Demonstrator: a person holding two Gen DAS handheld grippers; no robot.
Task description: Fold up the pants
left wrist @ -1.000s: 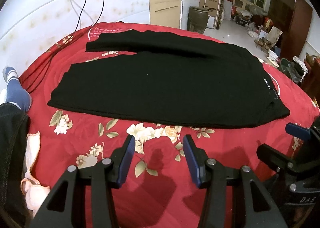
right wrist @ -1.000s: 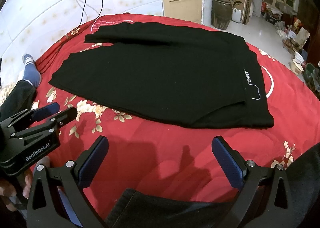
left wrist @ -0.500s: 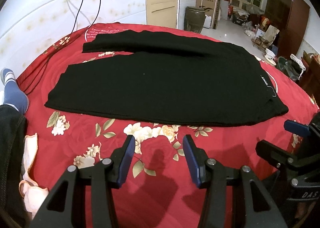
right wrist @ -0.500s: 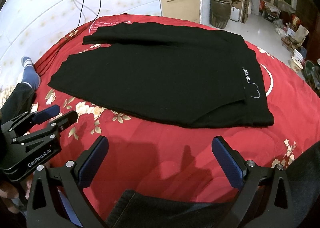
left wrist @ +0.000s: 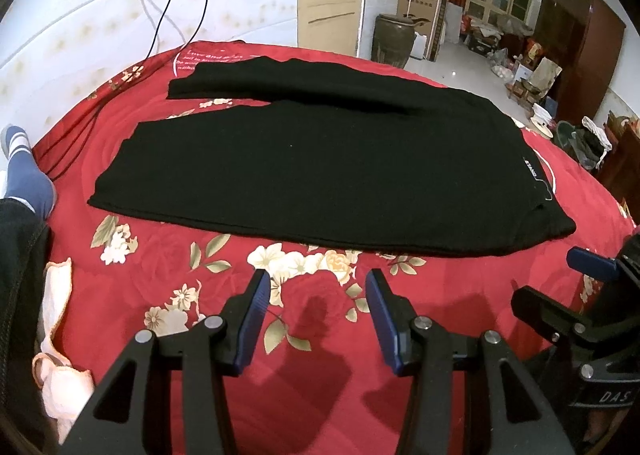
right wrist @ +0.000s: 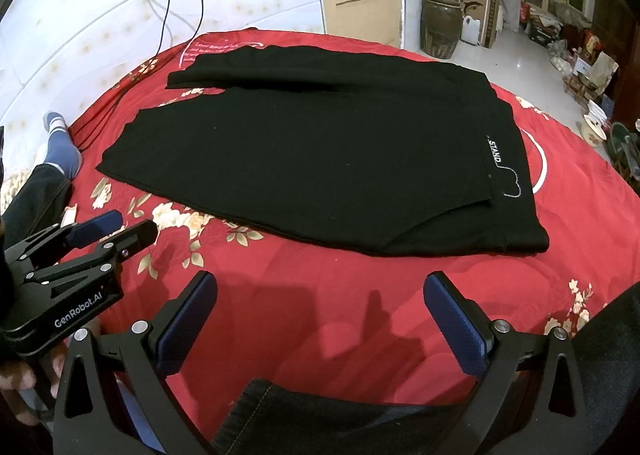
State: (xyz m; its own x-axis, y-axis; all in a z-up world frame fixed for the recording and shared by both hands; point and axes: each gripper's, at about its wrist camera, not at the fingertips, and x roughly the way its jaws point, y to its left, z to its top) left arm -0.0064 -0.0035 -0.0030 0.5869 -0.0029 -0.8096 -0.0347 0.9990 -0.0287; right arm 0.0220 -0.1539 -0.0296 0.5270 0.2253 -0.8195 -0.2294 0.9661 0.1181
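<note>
- One bed, red floral cover: your folding surface.
- One pair of black pants, laid flat across it, legs parted, ready for the first fold.
- Two grippers, left gripper and right gripper: fingers apart, empty, short of the near hem.

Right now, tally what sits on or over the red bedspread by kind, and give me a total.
Black pants: 1, laid flat on the red bedspread
Grippers: 2, left gripper and right gripper, both open and empty
Black cables: 2 trailing down from the wall onto the spread's far left edge
Total: 5
</note>
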